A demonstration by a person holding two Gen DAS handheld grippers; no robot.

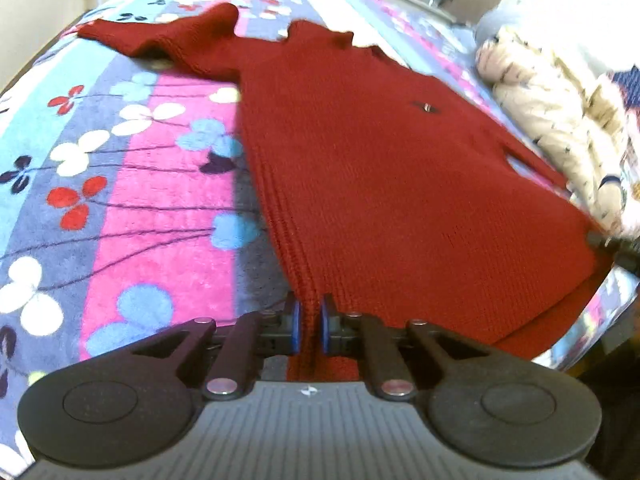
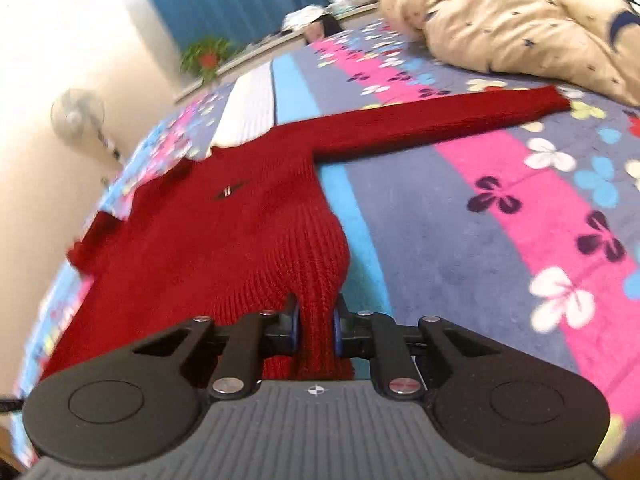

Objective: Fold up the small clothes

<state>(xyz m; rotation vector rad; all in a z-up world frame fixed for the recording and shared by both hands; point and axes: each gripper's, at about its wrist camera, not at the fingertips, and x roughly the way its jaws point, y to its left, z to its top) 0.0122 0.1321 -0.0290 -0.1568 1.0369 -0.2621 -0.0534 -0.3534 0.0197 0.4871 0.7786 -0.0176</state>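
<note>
**Both grippers pinch the hem of the red sweater**

The left gripper (image 1: 309,326) is closed on the ribbed lower hem of the dark red knitted sweater (image 1: 372,168), its blue pads (image 1: 295,326) pressing the fabric. The right gripper (image 2: 316,330) clamps a bunch of the same hem – the other corner. The sweater lies flat on the flowered striped fleece blanket (image 2: 500,208), sleeves spread out. Beyond it rests a crumpled beige patterned quilt (image 2: 512,20).
</note>
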